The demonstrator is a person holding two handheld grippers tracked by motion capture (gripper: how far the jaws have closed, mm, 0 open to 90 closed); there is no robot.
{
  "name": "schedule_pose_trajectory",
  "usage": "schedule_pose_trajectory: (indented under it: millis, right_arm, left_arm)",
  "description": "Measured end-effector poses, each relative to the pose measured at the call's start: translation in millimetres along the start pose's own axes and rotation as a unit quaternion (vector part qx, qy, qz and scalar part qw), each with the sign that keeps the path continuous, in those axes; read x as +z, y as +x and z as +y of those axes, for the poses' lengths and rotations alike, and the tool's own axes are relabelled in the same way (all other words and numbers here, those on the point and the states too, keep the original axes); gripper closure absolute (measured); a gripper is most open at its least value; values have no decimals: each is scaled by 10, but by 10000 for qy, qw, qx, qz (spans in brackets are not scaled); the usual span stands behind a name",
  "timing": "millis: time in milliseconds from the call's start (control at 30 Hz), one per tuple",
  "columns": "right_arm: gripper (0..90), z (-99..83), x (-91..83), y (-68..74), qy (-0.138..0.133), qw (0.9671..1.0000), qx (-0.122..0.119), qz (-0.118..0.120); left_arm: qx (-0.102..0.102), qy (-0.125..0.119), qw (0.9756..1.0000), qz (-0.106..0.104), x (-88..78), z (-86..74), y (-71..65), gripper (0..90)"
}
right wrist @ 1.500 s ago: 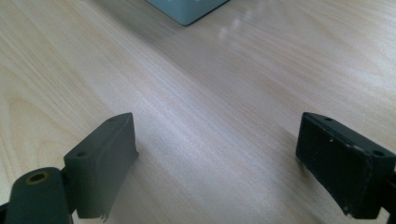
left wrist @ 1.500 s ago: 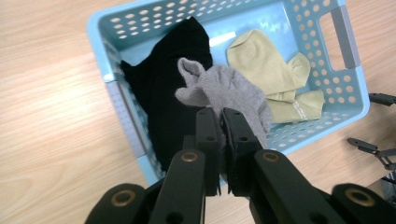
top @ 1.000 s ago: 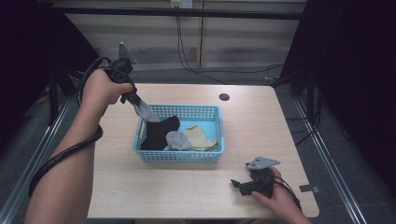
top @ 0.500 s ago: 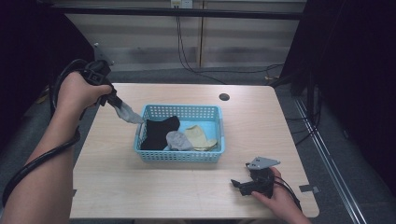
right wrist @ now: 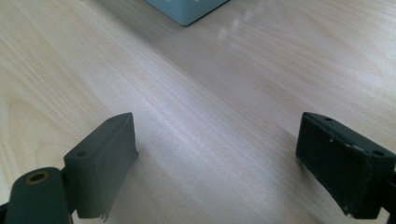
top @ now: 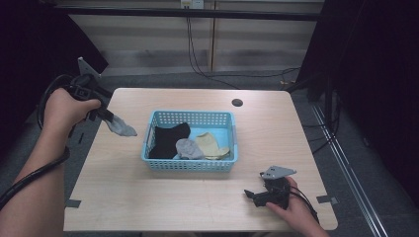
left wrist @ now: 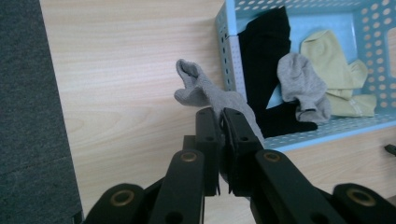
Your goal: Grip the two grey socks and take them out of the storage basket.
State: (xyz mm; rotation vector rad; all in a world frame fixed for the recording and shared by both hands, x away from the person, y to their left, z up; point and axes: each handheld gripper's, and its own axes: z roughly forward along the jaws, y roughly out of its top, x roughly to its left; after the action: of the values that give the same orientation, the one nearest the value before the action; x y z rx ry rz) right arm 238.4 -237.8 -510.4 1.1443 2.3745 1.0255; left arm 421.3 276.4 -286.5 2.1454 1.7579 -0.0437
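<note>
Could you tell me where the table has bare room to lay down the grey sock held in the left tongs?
Bare wood lies left of the blue basket, under the held grey sock, out to the table edge. The near strip between basket and front edge is free too, up to the right tongs. The basket is crowded with a black sock, another grey sock and a yellow sock.

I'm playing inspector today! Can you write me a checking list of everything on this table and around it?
Surface: wooden table, a dark round hole near its far edge.
Job's things: blue basket holding a black sock, grey sock, yellow sock.
Clutter: tape marks on the near edge.
Grippers: left gripper clamps another grey sock above the table; right gripper open, low over the table.
Cables: one trails from each gripper.
Surroundings: grey floor, dark curtains.
</note>
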Motion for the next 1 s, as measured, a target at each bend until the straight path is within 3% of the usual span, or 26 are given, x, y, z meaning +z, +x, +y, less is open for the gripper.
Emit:
schedule_pose_trajectory:
  millis: [200,333,567,867,1000]
  right_arm:
    - [116,1,0,2,10,10000,15,3]
    - [117,2,3,0,2,10000,5,7]
    - [117,2,5,1,-12,10000,8,4]
    - [117,2,5,1,-11,10000,9,4]
    - [117,2,5,1,-11,10000,9,3]
  left_arm:
    - [-102,100,9999,44,264,-59,114,855]
    - [-103,43,9999,85,503,-108,147,852]
    - [-133,-38,9999,36,772,-152,157,838]
    - [-160,146,9998,34,954,-224,188,819]
    - [-129,105,9999,40,990,-253,182,777]
